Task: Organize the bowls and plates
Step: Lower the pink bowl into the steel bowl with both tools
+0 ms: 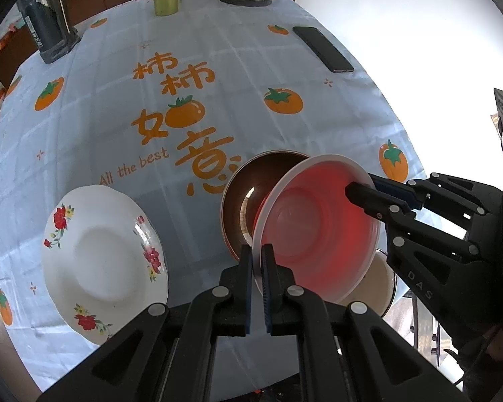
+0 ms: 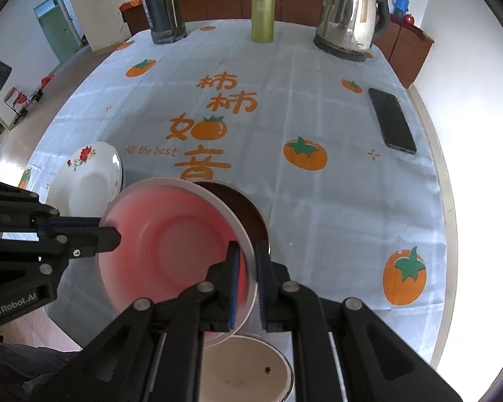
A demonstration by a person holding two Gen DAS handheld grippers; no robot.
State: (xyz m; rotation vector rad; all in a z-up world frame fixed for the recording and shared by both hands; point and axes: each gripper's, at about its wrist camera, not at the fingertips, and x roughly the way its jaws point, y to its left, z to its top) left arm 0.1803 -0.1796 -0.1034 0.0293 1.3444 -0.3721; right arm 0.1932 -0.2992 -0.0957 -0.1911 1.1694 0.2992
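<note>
A translucent red bowl with a white rim is held tilted above the table by both grippers. My left gripper is shut on its near rim; it also shows in the right wrist view on the bowl's left rim. My right gripper is shut on the bowl's right rim, and shows in the left wrist view. A brown bowl sits on the table just behind the red bowl. A white flowered plate lies to the left. A beige bowl sits below the red bowl near the table edge.
A black phone lies at the right. A steel kettle, a green tumbler and a dark flask stand at the far edge. The table edge curves along the right.
</note>
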